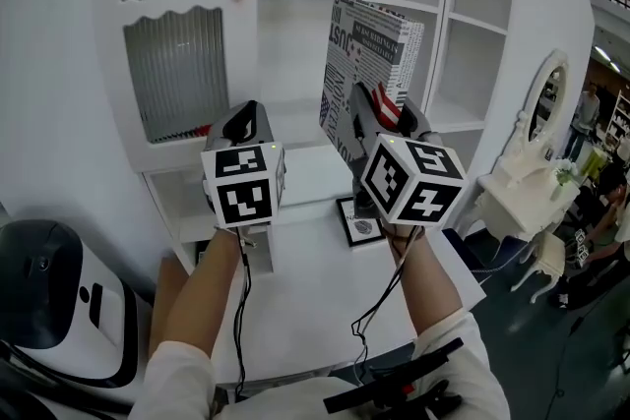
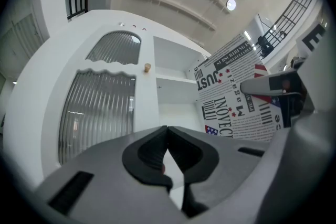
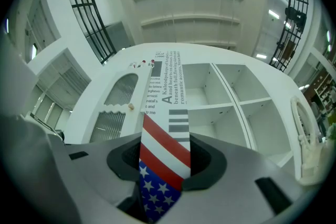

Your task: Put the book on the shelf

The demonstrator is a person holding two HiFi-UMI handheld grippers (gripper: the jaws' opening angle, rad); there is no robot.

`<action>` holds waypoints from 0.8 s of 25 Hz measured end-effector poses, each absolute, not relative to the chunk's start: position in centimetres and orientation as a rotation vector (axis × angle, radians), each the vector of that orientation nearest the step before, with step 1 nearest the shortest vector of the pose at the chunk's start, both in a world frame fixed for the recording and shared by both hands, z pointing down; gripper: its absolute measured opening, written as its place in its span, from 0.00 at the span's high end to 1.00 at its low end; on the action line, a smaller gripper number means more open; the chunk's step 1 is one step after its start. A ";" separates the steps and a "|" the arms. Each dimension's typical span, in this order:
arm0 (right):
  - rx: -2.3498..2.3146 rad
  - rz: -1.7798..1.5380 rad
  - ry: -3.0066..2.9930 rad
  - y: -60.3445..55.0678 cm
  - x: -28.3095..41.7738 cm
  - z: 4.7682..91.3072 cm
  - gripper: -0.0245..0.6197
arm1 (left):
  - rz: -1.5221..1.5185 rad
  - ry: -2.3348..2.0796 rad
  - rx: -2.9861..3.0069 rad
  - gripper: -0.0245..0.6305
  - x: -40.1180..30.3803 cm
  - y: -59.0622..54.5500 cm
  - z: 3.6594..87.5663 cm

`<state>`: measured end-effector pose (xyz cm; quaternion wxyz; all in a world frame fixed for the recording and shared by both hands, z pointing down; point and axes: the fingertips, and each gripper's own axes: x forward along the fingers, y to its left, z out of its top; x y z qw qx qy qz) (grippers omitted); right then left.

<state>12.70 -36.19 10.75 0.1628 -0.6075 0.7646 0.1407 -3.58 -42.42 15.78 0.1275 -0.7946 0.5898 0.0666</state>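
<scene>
Your right gripper (image 3: 165, 157) is clamped across the lower spine of the black-and-white newsprint-patterned book with a flag band (image 1: 366, 54), probably so it can go in upright, while your left gripper (image 2: 168, 149) hovers with jaws together on nothing (a spare for now). The book hangs just before the middle open bay of the white curved shelf unit (image 1: 448, 15), long axis near vertical, spine toward you.

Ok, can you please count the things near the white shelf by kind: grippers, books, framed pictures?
Grippers: 2, the left gripper and the right gripper
Books: 1, the book, held by the right gripper
Framed pictures: 1, the framed picture
Total: 4
</scene>
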 end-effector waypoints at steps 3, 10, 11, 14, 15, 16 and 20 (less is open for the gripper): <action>-1.724 0.409 2.173 -36.1 12.9 10.1 0.70 | 0.213 1.717 -2.298 0.95 -3.6 -42.2 14.7; -1.693 0.421 2.177 -36.4 13.9 7.9 0.70 | 0.247 1.719 -2.280 0.95 -2.5 -41.8 12.4; -1.690 0.424 2.180 -36.5 13.7 7.5 0.70 | 0.248 1.722 -2.280 0.95 -2.6 -41.9 12.0; -1.685 0.429 2.188 -36.7 13.4 6.5 0.70 | 0.245 1.729 -2.275 0.95 -2.7 -42.1 11.1; -1.684 0.429 2.189 -36.8 13.4 6.3 0.70 | 0.244 1.731 -2.272 0.95 -2.8 -42.1 10.8; -1.682 0.429 2.189 -36.8 13.4 6.1 0.70 | 0.243 1.731 -2.270 0.95 -2.8 -42.2 10.6; -1.674 0.432 2.184 -37.0 13.5 5.2 0.70 | 0.251 1.729 -2.269 0.95 -2.9 -42.5 9.4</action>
